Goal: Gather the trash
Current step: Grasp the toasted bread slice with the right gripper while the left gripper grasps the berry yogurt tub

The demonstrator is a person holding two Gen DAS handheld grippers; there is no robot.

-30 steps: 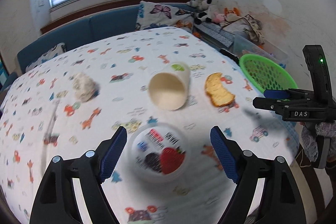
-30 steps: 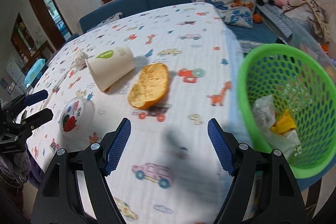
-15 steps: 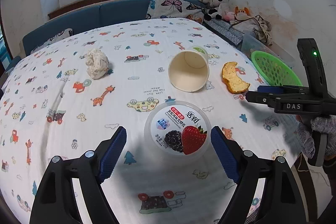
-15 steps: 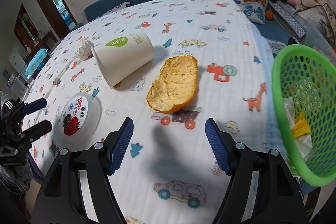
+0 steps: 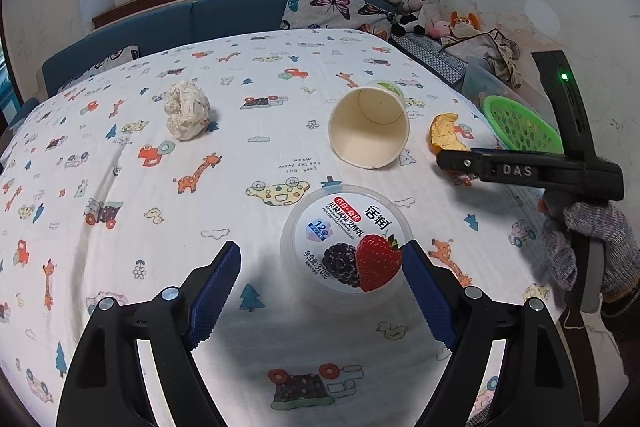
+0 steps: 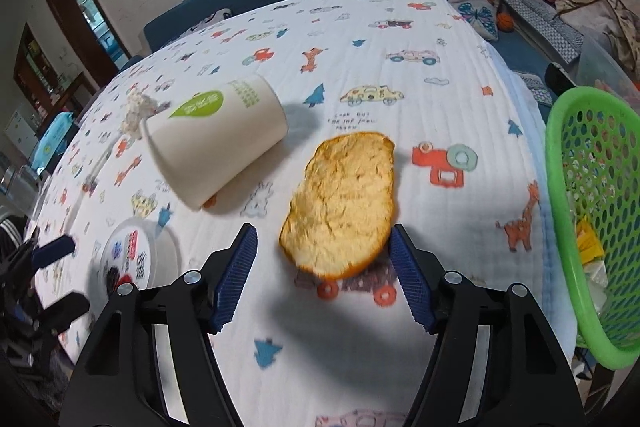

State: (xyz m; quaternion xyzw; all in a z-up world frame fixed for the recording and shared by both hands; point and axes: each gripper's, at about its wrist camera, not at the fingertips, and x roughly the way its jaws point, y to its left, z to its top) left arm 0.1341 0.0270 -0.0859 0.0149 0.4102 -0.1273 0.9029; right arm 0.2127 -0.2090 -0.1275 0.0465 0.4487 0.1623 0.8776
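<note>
surface (image 5: pixel 120 167), cartoon-print cloth, carries four pieces of trash.
green basket (image 6: pixel 592 227) hangs at the surface's right edge, some scraps already inside; just right of the right gripper's view.
paper cup (image 5: pixel 368 131) on its side, mouth toward the left gripper, mid-surface.
yogurt tub (image 5: pixel 346 241), sealed lid up, sits just ahead of the left gripper (image 5: pixel 320 291); jaws spread wide, tub offset toward the right finger, which looks about touching its rim. not centred.
crumpled paper ball (image 5: pixel 187 111) far left, well apart from both grippers.
orange peel (image 6: pixel 342 203), pith side up, long axis running away from the right gripper (image 6: pixel 322 279) and slightly rightward; near end lies between the spread fingers, not clamped.
judgement: right gripper is the nearer to the peel and to the basket; closing across the peel's short width looks workable. left gripper likely needs a small rightward shift to straddle the tub.
</note>
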